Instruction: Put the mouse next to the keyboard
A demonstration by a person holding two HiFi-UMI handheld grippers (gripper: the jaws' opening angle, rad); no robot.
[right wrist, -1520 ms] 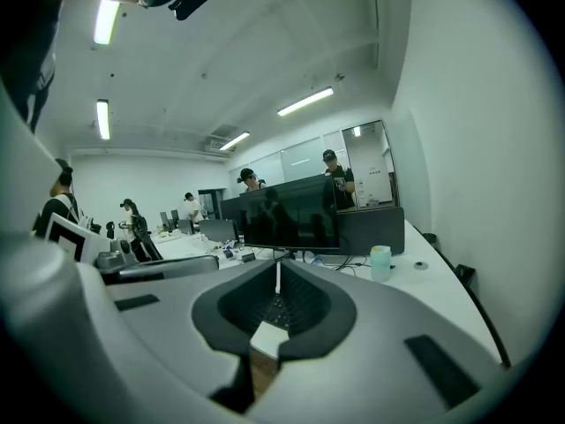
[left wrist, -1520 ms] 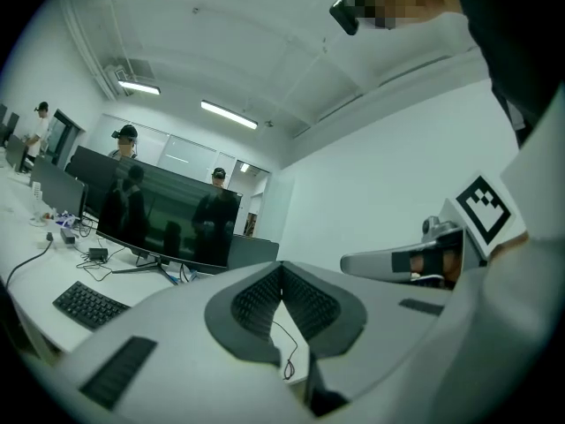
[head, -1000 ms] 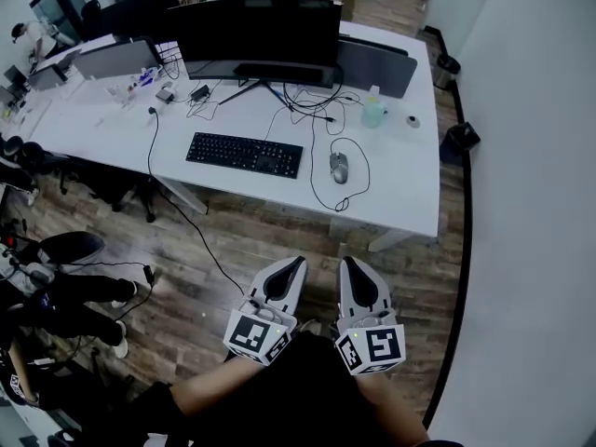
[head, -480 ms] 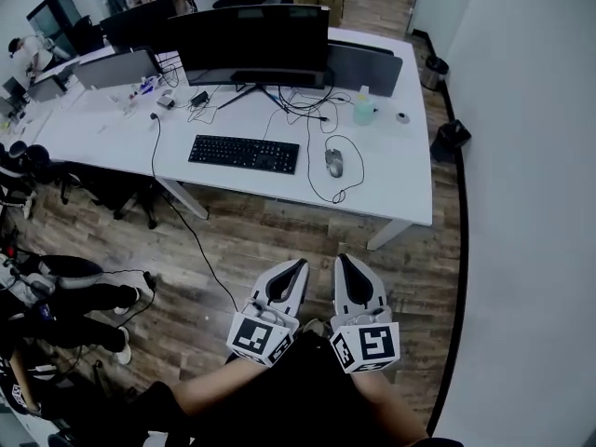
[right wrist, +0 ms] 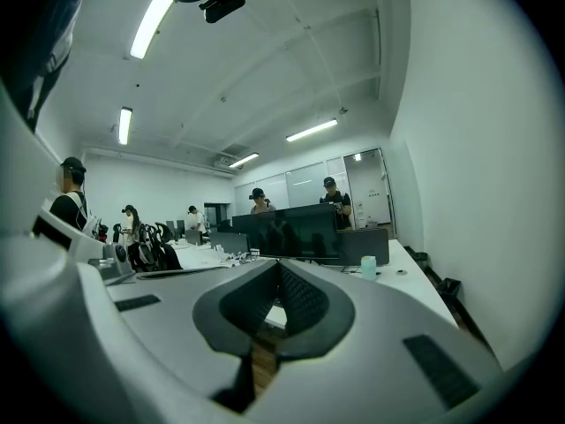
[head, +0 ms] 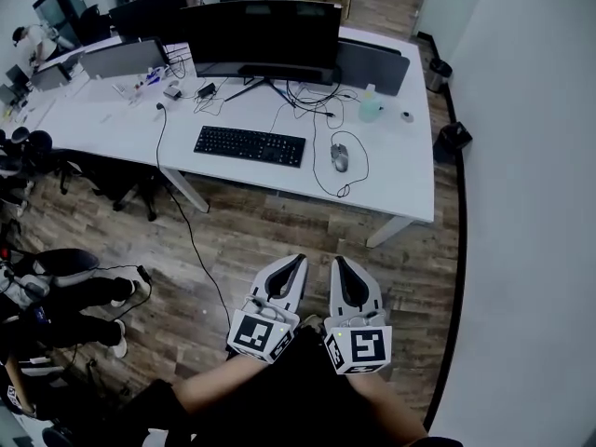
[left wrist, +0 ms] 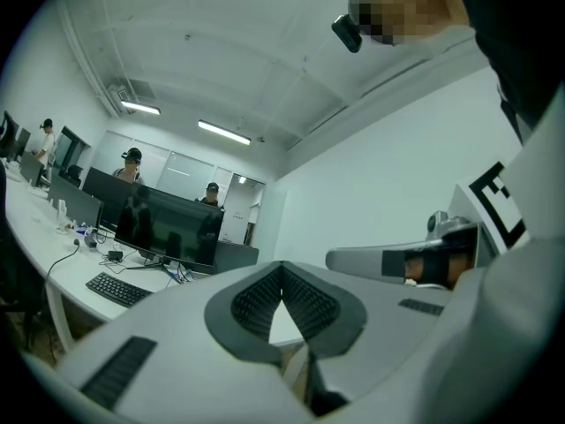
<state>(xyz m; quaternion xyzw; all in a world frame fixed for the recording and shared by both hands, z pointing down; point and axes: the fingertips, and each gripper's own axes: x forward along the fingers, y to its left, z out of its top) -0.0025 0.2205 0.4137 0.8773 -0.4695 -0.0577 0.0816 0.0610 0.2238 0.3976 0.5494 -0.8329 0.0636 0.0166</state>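
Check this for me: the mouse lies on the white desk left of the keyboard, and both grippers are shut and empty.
One slip: the head view shows the mouse lying right of the keyboard, not left. The rest holds: both are on the white desk, and the left gripper and right gripper are shut and empty.

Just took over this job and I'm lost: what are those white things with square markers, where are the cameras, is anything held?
No robot: a person holds a two-jaw gripper in each hand. The head view looks down from the person's head at the left gripper and right gripper over a wooden floor. The two gripper views come from cameras riding on each gripper. Both are shut and empty. A white desk carries a monitor, a black keyboard and a wired mouse to the keyboard's right, apart from it.
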